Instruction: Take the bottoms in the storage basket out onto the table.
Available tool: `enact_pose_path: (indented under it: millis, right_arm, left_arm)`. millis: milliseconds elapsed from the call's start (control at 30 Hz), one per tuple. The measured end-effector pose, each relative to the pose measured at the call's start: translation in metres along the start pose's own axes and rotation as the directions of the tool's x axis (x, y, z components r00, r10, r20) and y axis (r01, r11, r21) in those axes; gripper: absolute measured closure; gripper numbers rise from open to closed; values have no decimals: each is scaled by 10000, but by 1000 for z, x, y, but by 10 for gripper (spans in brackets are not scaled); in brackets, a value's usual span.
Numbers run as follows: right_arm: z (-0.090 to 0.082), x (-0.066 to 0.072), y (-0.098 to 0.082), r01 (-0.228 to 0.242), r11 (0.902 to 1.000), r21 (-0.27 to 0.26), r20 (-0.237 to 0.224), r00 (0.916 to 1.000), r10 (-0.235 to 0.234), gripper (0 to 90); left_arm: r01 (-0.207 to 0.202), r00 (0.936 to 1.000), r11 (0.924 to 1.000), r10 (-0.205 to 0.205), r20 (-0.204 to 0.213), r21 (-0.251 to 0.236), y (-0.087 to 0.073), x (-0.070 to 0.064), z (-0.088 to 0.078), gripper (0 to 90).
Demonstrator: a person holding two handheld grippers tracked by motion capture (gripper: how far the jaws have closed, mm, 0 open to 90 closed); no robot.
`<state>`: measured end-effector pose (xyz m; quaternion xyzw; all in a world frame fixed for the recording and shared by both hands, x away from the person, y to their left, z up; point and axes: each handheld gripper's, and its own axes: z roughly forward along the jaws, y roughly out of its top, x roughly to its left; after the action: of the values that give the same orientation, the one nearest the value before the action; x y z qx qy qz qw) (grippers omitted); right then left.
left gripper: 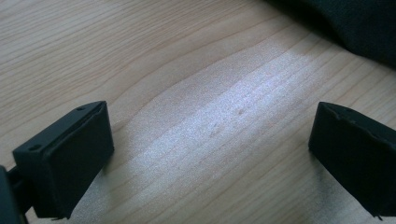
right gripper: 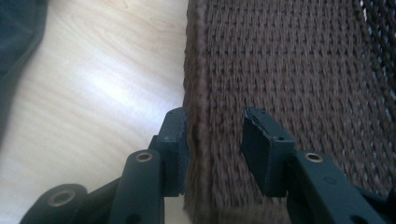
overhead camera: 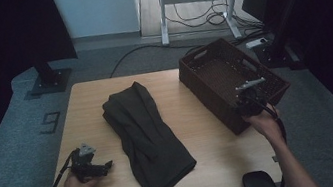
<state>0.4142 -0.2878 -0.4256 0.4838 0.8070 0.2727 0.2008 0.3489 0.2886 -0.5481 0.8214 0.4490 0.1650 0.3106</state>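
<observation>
Right claw (right gripper: 212, 140): I have it parted astride the basket (right gripper: 280, 70) wall, not yet pinching; close squarely.
Left claw (left gripper: 210, 158): apart over the table (left gripper: 140, 56), cloth (overhead camera: 145, 132) at its 2 o'clock.

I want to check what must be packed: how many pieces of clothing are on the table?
1: a dark folded garment lies in the middle of the table, left of the basket. Smaller pieces folded inside it could be hidden.
</observation>
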Motion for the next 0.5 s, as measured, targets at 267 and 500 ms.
enact_pose_path:
  millis: [267, 500]
  right_arm:
    - [-25, 0, -22, -174, 9997, -182, 47, 9998, 175, 669]
    - [-32, 1, -29, -20, 9994, -358, 66, 10000, 23, 750]
  left_arm:
    - [-1, 10000, 10000, 1, -1, -1, 0, 0, 0, 0]
    - [1, 10000, 10000, -1, -1, -3, 0, 0, 0, 0]
